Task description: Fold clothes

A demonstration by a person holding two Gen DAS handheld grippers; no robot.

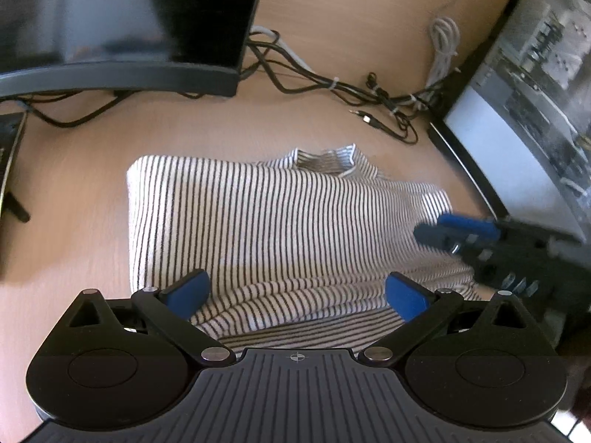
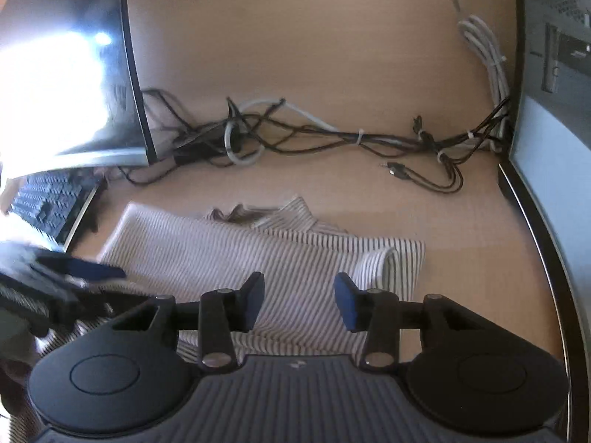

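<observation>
Nearest my left camera, the left tongs (image 1: 295,295) stand spread wide over the near edge of the striped shirt (image 1: 273,221), pinching nothing; I see the shirt lying partly folded on the wooden surface (image 1: 74,221), collar toward the tangled cables (image 1: 332,85); my right tongs (image 2: 299,302) hang half spread above the cloth, their pads clear of it; a monitor (image 1: 110,18) stands beyond.

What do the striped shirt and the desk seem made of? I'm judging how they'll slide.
Striped shirt: soft knit, likely cotton, matte; it drapes and creases at the folds. Desk: pale wood-look laminate, smooth and low-sheen; faint grain shows.
</observation>
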